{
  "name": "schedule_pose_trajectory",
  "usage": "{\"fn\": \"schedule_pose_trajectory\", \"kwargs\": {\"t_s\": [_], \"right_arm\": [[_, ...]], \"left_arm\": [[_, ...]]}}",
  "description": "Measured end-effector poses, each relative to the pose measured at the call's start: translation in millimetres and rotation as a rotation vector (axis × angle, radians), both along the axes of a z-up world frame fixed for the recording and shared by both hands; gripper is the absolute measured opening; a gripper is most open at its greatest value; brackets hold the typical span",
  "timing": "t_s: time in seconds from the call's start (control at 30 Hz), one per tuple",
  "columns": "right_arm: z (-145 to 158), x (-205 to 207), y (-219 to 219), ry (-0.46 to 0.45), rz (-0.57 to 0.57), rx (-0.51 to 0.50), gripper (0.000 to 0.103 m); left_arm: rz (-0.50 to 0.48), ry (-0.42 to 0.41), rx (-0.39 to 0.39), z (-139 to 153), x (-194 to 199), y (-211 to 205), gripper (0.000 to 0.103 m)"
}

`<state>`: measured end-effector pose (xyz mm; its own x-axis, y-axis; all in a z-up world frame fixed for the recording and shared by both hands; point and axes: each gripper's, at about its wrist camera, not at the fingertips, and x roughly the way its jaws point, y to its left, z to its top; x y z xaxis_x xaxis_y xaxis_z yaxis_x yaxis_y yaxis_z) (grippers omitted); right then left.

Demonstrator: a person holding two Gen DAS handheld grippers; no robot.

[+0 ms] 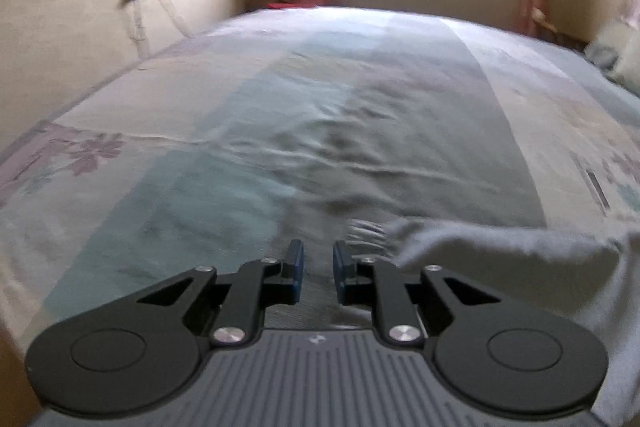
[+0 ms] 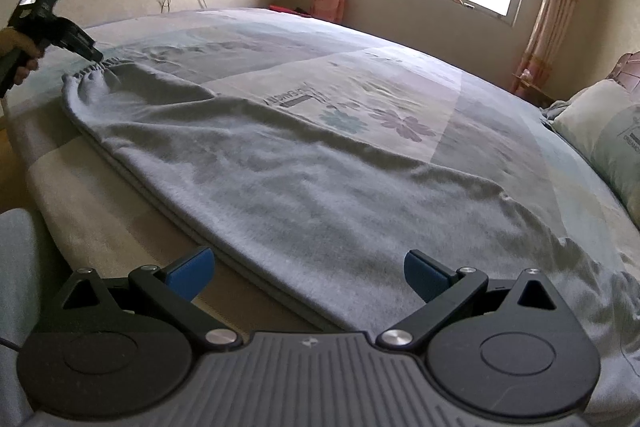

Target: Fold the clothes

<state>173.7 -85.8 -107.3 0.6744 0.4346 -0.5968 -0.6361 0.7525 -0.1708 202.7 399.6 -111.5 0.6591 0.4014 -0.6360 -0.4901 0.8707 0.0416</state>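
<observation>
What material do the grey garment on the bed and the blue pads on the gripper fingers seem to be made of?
The grey garment looks like soft knit, perhaps fleece or jersey: matte, slightly fuzzy surface, with a gathered, ribbed band at its far end. The blue pads on the right gripper look like smooth rubber or soft plastic with a dull sheen; which one cannot be told.

Patchwork bed (image 2: 400, 67), grey garment (image 2: 280, 187), pillow (image 2: 600, 131)
</observation>
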Motion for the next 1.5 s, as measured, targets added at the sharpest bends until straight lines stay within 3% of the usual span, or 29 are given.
{"fn": "schedule_pose_trajectory", "kwargs": {"t_s": [0.07, 0.13, 0.27, 0.33, 0.47, 0.53, 0.57, 0.63, 0.7, 0.73, 0.87, 1.0, 1.3, 1.4, 1.5], "right_arm": [[0.2, 0.4, -1.4, 0.001, -0.003, 0.010, 0.103], [0.1, 1.5, -2.2, 0.009, -0.011, 0.023, 0.103], [-0.6, 1.5, -1.0, 0.013, -0.011, 0.027, 0.103], [-1.6, 1.0, -1.1, 0.014, -0.012, 0.018, 0.103], [-3.9, 3.2, -3.6, 0.022, -0.024, 0.018, 0.103], [-4.2, 4.7, -4.6, 0.022, -0.030, 0.017, 0.103], [-4.3, 5.4, -5.1, 0.022, -0.032, 0.017, 0.103], [-4.9, 6.6, -7.1, 0.025, -0.037, 0.018, 0.103], [-5.6, 7.9, -9.4, 0.028, -0.043, 0.021, 0.103], [-6.2, 8.8, -10.8, 0.031, -0.046, 0.025, 0.103], [-9.8, 13.8, -14.3, 0.051, -0.066, 0.049, 0.103], [-12.5, 15.8, -13.2, 0.071, -0.069, 0.065, 0.103], [-8.6, 14.7, -15.8, 0.046, -0.069, 0.053, 0.103], [-11.8, 16.4, -16.7, 0.058, -0.072, 0.052, 0.103], [-15.0, 15.9, -16.1, 0.061, -0.068, 0.047, 0.103]], "left_arm": [[0.004, -0.038, -0.029, 9.1, -7.0, 1.8, 0.016], [-0.057, -0.083, -0.040, 16.8, -9.2, -5.8, 0.016], [-0.226, -0.034, -0.119, 7.3, 8.5, -27.8, 0.019], [-0.258, 0.006, -0.174, -7.1, 19.8, -30.1, 0.019], [-0.335, -0.019, -0.275, -23.4, 35.3, -40.4, 0.018], [-0.380, -0.036, -0.305, -27.4, 42.5, -48.7, 0.024], [-0.357, -0.026, -0.266, -29.1, 47.1, -51.4, 0.025], [-0.210, -0.001, -0.150, -32.1, 49.9, -47.6, 0.024], [-0.088, -0.022, -0.160, -34.6, 48.1, -28.0, 0.010], [-0.076, -0.037, -0.206, -33.4, 45.0, -20.8, 0.011], [-0.144, -0.031, -0.121, -19.2, 39.9, -44.7, 0.013], [-0.243, -0.006, -0.143, -24.1, 54.0, -70.7, 0.030], [-0.464, 0.051, -0.191, -34.8, 84.8, -128.6, 0.027], [-0.465, 0.064, -0.158, -31.4, 75.5, -126.6, 0.029], [-0.454, 0.055, -0.109, -19.3, 69.7, -125.2, 0.023]]}}
